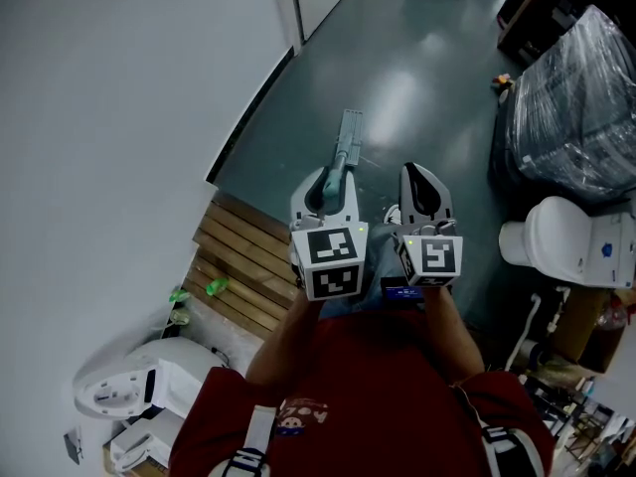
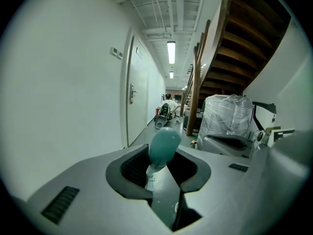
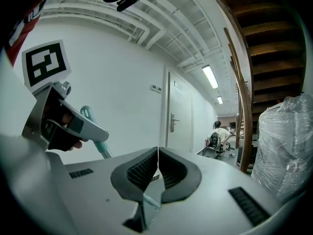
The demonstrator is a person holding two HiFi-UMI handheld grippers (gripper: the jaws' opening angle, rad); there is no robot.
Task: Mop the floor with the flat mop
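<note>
My left gripper [image 1: 326, 189] grips the flat mop [image 1: 349, 135] handle, with the mop head on the floor [image 1: 417, 87] ahead. Right gripper [image 1: 422, 193] pinched closed, empty. No wet streaks visible; I judge most mopping remains.

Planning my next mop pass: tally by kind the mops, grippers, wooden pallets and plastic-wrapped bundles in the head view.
Flat mop: 1
Grippers: 2 (left gripper, right gripper)
Wooden pallet: 1
Plastic-wrapped bundle: 1
Total: 5
</note>
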